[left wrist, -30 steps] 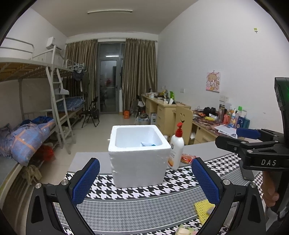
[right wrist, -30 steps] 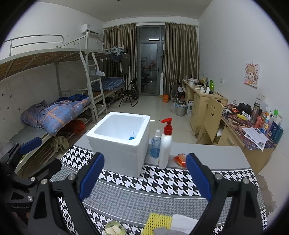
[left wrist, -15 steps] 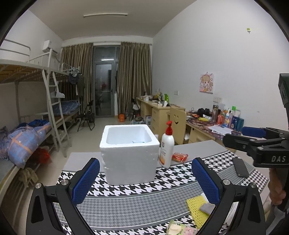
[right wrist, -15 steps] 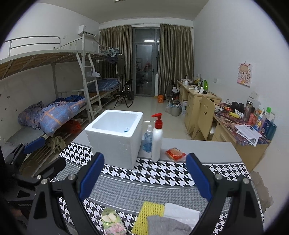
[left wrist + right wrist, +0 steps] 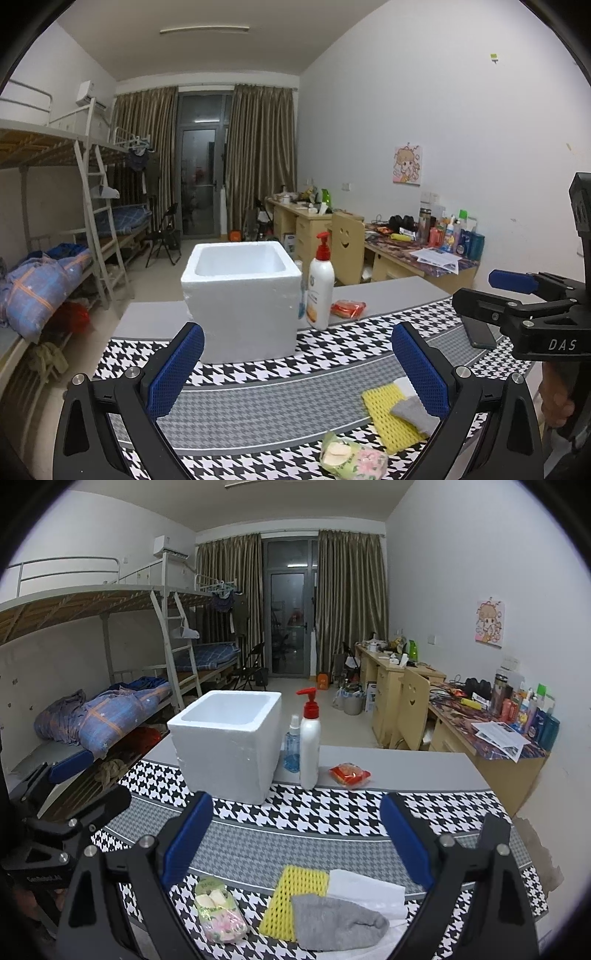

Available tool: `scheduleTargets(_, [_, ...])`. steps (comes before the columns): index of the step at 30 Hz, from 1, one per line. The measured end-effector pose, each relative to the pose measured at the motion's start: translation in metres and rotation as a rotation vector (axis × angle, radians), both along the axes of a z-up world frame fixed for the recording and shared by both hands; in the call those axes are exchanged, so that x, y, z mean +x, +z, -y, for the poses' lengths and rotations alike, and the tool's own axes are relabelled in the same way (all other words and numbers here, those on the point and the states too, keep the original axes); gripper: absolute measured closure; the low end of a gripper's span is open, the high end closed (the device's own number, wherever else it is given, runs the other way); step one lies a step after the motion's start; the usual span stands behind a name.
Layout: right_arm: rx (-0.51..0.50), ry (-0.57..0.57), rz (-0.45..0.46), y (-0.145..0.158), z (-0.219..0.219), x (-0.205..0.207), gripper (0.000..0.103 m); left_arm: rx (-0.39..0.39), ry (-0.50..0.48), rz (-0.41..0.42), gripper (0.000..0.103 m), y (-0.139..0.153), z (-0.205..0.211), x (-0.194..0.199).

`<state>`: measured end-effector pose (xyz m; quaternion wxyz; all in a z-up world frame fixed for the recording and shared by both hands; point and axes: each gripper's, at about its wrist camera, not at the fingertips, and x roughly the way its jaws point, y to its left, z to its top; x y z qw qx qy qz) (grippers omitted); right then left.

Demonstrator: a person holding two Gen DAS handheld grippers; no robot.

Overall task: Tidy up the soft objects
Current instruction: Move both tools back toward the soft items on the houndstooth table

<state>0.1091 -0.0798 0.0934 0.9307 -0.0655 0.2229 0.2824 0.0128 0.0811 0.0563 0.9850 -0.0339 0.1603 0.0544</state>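
— Four soft things lie at the near edge of the table: a yellow sponge, a grey sock lapping over its near corner, a white cloth just right of them, and a small clear bag of pastel bits to the left.

— And where would they go?

— Most likely into the white foam box, which stands open at the far left of the patterned mat, well apart from the pile. A pump bottle, a small blue spray bottle and a red packet stand just right of it.

— Are the claws holding anything?

— No. The left claw and the right claw are both spread wide and empty, hanging above the near table.

— How will the things handle?

— Light and limp, I'd judge. The sock should bunch under a pinch, so take it mid-body, clear of the sponge. The sponge is springy; grip across its narrow width. The bag looks slick and could slide, so pinch it at the middle.
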Motion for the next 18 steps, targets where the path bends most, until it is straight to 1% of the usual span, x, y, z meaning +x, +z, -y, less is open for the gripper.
scheduleTargets(7, [0.010, 0.002, -0.013, -0.008, 0.006, -0.004, 0.009, -0.014, -0.016, 0.005, 0.001, -0.008, 0.007, -0.004])
scheduleTargets(12, [-0.002, -0.018, 0.003, -0.013, 0.008, -0.007, 0.009, -0.006, -0.012, 0.003, 0.001, -0.013, 0.009, -0.003])
scheduleTargets(18, [-0.013, -0.037, 0.003, -0.027, 0.016, -0.008, 0.009, -0.005, -0.019, -0.008, 0.001, -0.025, 0.013, -0.002])
